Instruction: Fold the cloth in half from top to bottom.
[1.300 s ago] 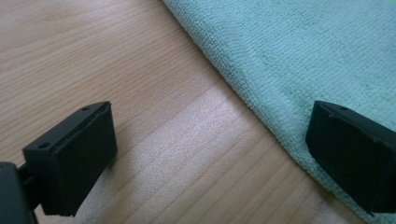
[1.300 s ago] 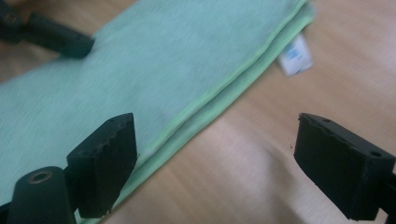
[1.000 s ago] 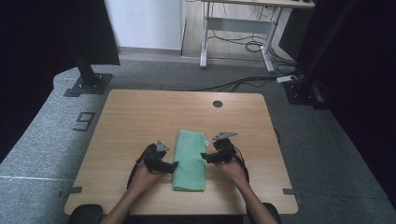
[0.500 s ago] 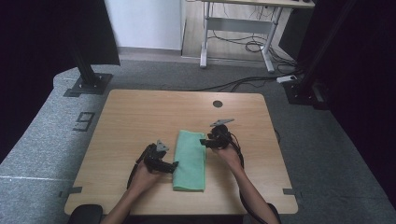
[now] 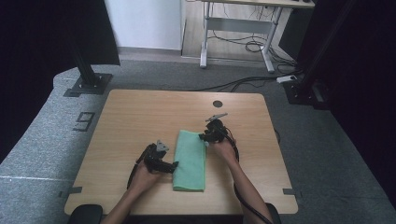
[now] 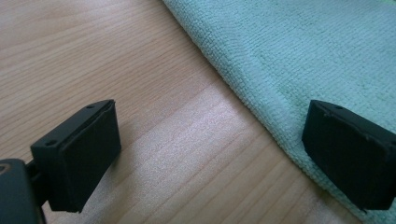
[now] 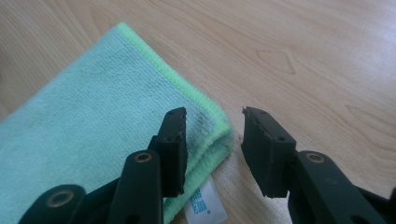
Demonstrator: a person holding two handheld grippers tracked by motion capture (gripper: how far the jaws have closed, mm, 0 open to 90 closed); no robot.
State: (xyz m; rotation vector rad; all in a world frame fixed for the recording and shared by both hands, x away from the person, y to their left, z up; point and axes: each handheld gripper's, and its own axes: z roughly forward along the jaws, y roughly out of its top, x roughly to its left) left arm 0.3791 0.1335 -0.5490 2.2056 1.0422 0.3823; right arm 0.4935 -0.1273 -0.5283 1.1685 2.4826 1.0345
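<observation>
Two hand-held grippers at a folded green cloth on the wooden surface.

The cloth (image 5: 190, 161) lies lengthwise on the near middle of the surface (image 5: 140, 116), with a white label (image 7: 205, 205) at its far right corner. The left hand-held gripper (image 5: 173, 164) sits at the cloth's left edge, jaws wide apart, one over bare wood and one over the cloth's border, clamping nothing. The right hand-held gripper (image 5: 203, 137) is at the far right corner; its jaws have just been closing and stand partly apart, the folded corner (image 7: 219, 133) in the gap between them, not yet pinched.
</observation>
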